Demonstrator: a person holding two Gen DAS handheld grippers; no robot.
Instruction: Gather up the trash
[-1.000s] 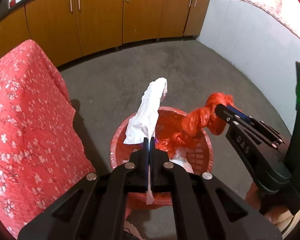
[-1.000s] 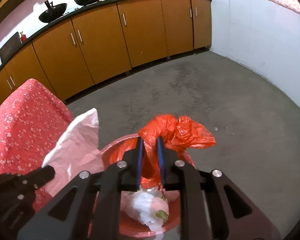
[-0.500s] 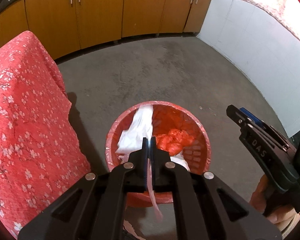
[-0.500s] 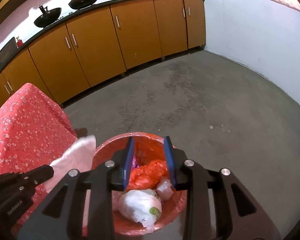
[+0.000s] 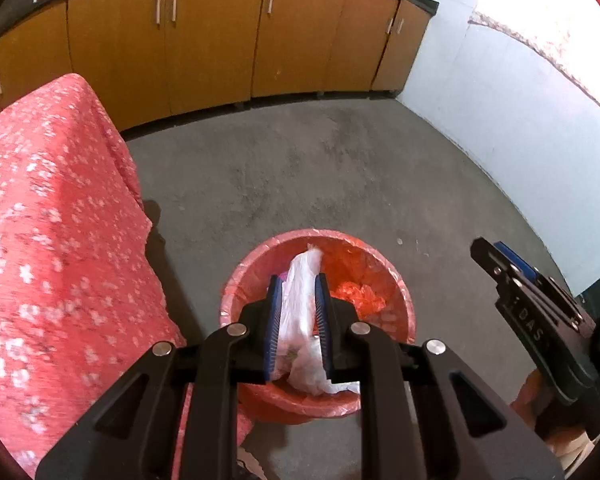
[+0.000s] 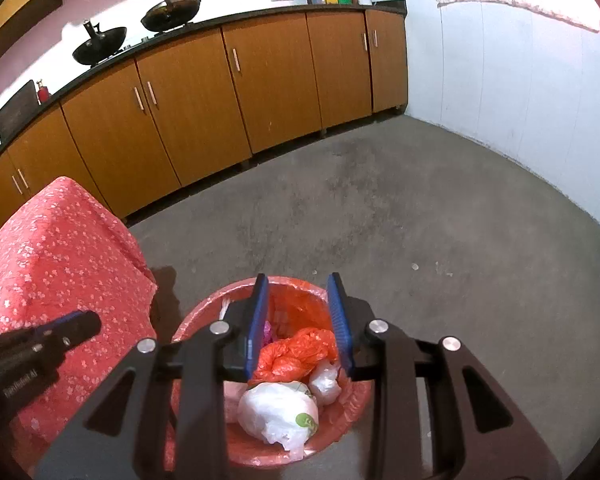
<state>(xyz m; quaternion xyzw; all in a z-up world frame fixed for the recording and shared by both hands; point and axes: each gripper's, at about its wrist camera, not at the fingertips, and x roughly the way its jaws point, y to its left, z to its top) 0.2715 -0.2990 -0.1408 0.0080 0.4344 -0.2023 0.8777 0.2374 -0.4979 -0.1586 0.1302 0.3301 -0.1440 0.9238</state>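
A red bin (image 5: 396, 300) lined with a red bag stands on the floor below both grippers; it also shows in the right wrist view (image 6: 204, 312). My left gripper (image 5: 298, 290) is open above it, and a white plastic bag (image 5: 300, 312) lies loose between its jaws, over the bin. My right gripper (image 6: 299, 286) is open and empty above the bin. An orange bag (image 6: 296, 350) and knotted white bags (image 6: 276, 410) lie inside the bin. The right gripper also shows at the right of the left wrist view (image 5: 500, 256).
A table under a red flowered cloth (image 5: 48, 240) stands close to the left of the bin. Orange cabinets (image 6: 236, 92) line the far wall, with woks (image 6: 100, 42) on the counter. A white wall (image 6: 520, 80) is at the right. Grey concrete floor (image 6: 360, 208) lies beyond.
My right gripper opened and dropped the orange bag into the bin. My left gripper then opened and let go of the white bag, which sagged down into the bin.
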